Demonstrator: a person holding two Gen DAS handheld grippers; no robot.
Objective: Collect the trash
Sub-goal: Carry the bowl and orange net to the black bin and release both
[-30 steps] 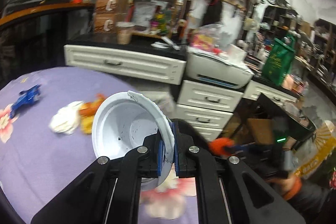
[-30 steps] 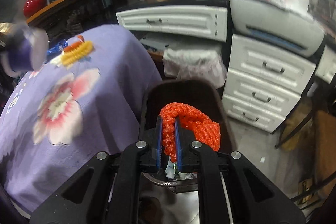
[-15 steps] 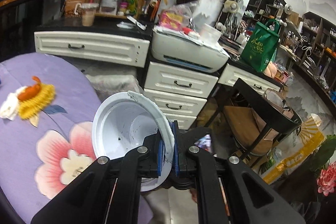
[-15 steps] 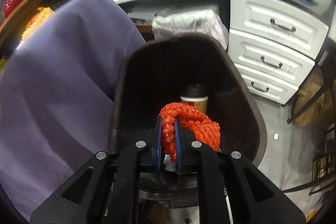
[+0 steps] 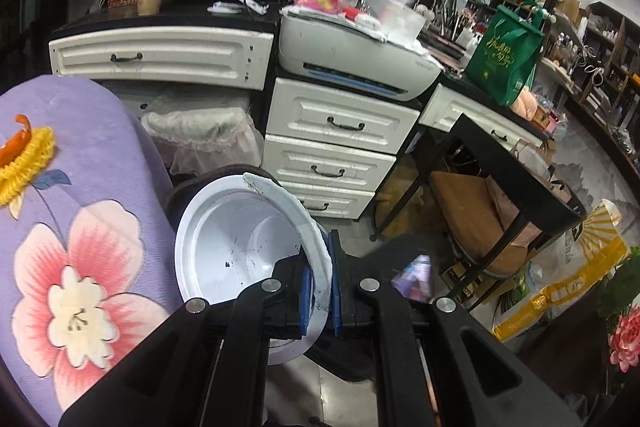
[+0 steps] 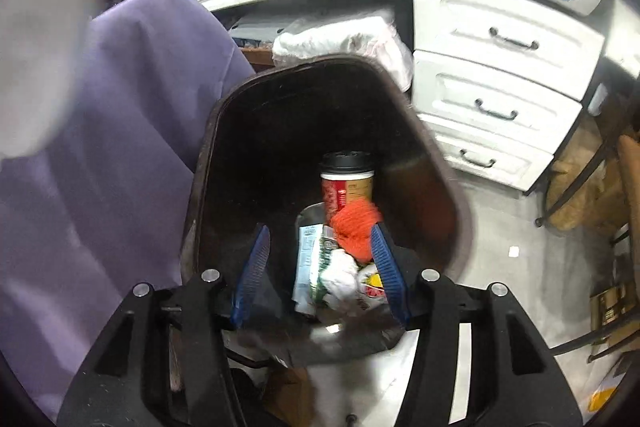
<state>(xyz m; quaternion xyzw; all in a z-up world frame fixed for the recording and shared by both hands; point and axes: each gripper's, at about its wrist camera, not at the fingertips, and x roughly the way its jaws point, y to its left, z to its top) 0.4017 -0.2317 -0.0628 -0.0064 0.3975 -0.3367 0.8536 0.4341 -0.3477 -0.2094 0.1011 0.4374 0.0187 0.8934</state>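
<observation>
My left gripper (image 5: pixel 320 287) is shut on the rim of a white disposable bowl (image 5: pixel 236 247), held over the edge of the purple flowered tablecloth (image 5: pixel 80 247). The dark trash bin (image 5: pixel 192 187) shows just behind the bowl. In the right wrist view my right gripper (image 6: pixel 320 267) hangs over the dark trash bin (image 6: pixel 436 155), its jaws opening. An orange foam net (image 6: pixel 354 227) lies loose inside, close by the right finger (image 6: pixel 386 263), on top of wrappers (image 6: pixel 320 267) and beside a lidded paper cup (image 6: pixel 347 179).
White drawer cabinets (image 5: pixel 332 147) and a printer (image 5: pixel 352 51) stand behind the bin. A yellow net and orange peel (image 5: pixel 24 155) lie on the tablecloth at left. A black stool (image 5: pixel 500 179) and bags stand at right. A white lace-covered basket (image 6: pixel 344 39) sits beyond the bin.
My right gripper sank toward the bin and let go of the orange net, which dropped in. My left gripper carried the bowl from over the table toward the bin.
</observation>
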